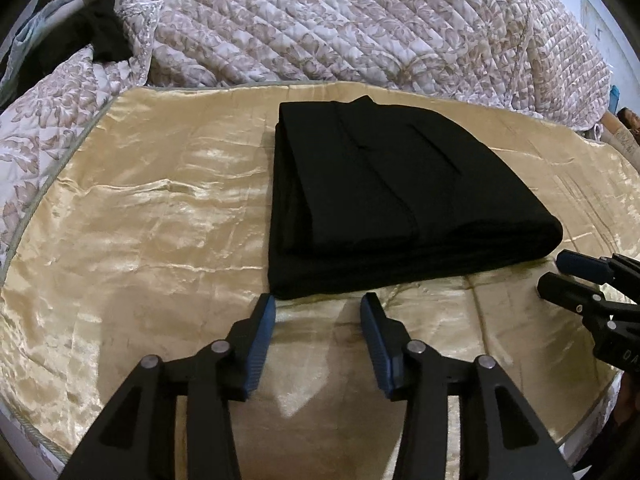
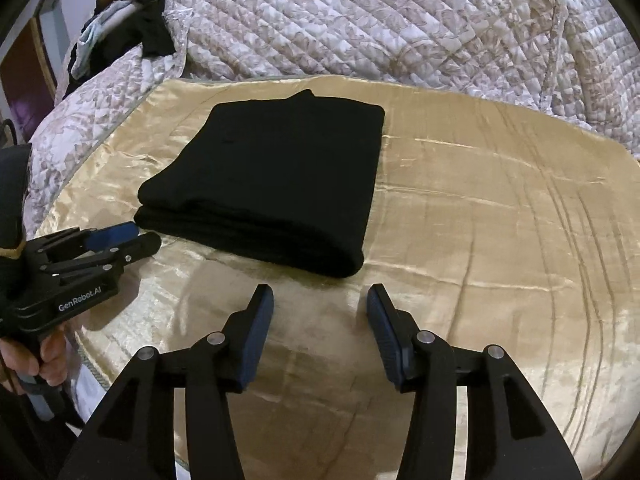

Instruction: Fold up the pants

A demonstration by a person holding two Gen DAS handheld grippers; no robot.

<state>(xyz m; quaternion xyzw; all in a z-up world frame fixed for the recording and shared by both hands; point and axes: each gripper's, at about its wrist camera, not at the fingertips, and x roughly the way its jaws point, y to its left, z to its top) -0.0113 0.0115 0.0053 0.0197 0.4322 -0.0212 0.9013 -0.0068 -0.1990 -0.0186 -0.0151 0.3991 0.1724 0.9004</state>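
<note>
Black pants [image 1: 384,200] lie folded in a compact stack of layers on a gold satin sheet [image 1: 160,208]. They also show in the right wrist view [image 2: 276,184]. My left gripper [image 1: 318,308] is open and empty, just in front of the stack's near edge. It also shows from the side in the right wrist view [image 2: 140,238], near the stack's left corner. My right gripper [image 2: 320,300] is open and empty, a little in front of the stack's near right corner. It also shows at the right edge of the left wrist view [image 1: 556,276].
A quilted floral bedspread [image 1: 340,28] is bunched up behind the satin sheet [image 2: 500,220]. Dark and pale-blue clothes [image 1: 80,28] lie at the far left. The bed's rounded edge [image 1: 24,420] runs along the near left.
</note>
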